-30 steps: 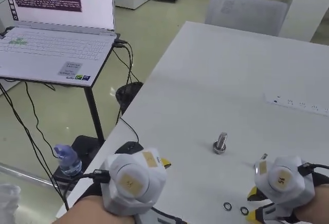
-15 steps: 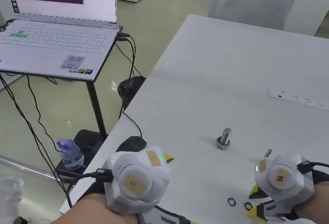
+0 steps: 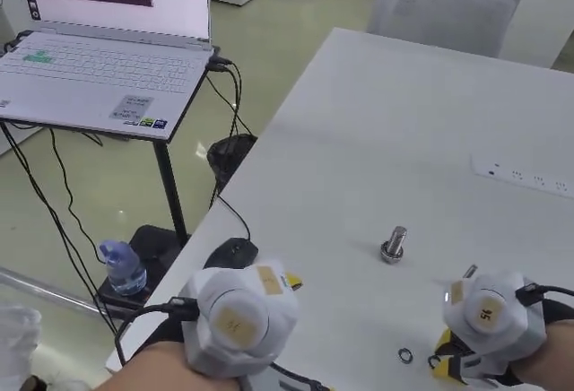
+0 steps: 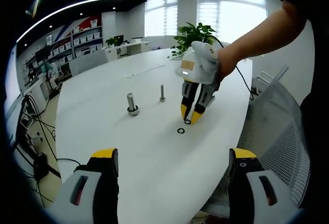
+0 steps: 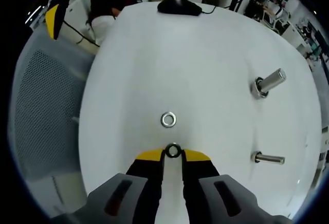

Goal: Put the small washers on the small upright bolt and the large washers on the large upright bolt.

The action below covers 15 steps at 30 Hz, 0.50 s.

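Observation:
On the white table (image 3: 359, 140) a large bolt (image 3: 393, 244) stands upright, with a thin small bolt (image 3: 468, 272) to its right by the right gripper's body. My right gripper (image 5: 172, 154) has its yellow tips closed around a washer (image 5: 172, 150) lying on the table. A second washer (image 5: 168, 119) lies loose just ahead of it, also seen as the washer (image 3: 405, 355) in the head view. My left gripper (image 4: 173, 154) is held wide open over the table's near edge, with nothing between its fingers. From there the right gripper (image 4: 187, 118) shows tips down on the table.
A computer mouse (image 3: 231, 252) and its cable lie near the table's left edge. A power strip (image 3: 525, 178) sits at the far right. A laptop (image 3: 99, 68) rests on a stand left of the table, above a water bottle (image 3: 121, 267). A grey chair (image 3: 439, 14) stands beyond.
The head camera shifted a little. My right gripper has come down over the right-hand washer, which is now between its tips. The left gripper has hardly moved.

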### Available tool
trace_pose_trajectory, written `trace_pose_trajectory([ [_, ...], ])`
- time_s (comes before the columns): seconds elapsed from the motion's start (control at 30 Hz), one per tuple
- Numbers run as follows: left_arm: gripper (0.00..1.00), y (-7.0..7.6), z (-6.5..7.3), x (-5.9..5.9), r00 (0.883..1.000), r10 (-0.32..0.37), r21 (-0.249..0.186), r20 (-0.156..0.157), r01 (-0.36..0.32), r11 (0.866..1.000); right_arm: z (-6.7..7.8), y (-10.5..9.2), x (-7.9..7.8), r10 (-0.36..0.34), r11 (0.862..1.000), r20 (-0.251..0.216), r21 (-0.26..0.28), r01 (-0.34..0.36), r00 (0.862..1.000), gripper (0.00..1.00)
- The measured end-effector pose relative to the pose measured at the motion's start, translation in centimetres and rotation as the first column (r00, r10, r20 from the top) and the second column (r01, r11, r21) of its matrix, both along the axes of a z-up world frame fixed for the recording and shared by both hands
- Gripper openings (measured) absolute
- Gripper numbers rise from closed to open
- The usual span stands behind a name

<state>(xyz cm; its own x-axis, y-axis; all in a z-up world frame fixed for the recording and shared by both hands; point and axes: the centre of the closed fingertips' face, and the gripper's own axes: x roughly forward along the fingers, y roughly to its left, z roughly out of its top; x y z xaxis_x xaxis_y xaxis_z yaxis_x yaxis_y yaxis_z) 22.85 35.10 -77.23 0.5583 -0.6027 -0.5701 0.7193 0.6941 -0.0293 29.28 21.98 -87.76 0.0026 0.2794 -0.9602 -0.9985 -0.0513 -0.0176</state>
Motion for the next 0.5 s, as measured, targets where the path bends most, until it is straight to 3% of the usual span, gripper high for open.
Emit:
trace_pose_trajectory([
  [0.3,0.83,-0.19,-0.11,-0.25,0.999,-0.010,0.001,-0.032,0.010,1.000,-0.06,0.08,0.24,-0.026,0.999,-0.006,-0.031,0.026,1.000,0.13],
  [0.5,0.80,-0.09,-0.39,-0.72,0.999,-0.020,0.014,-0.050,0.021,1.000,-0.05,0.05,0.26,-0.052,0.998,-0.015,-0.020,0.052,0.999,0.13],
])
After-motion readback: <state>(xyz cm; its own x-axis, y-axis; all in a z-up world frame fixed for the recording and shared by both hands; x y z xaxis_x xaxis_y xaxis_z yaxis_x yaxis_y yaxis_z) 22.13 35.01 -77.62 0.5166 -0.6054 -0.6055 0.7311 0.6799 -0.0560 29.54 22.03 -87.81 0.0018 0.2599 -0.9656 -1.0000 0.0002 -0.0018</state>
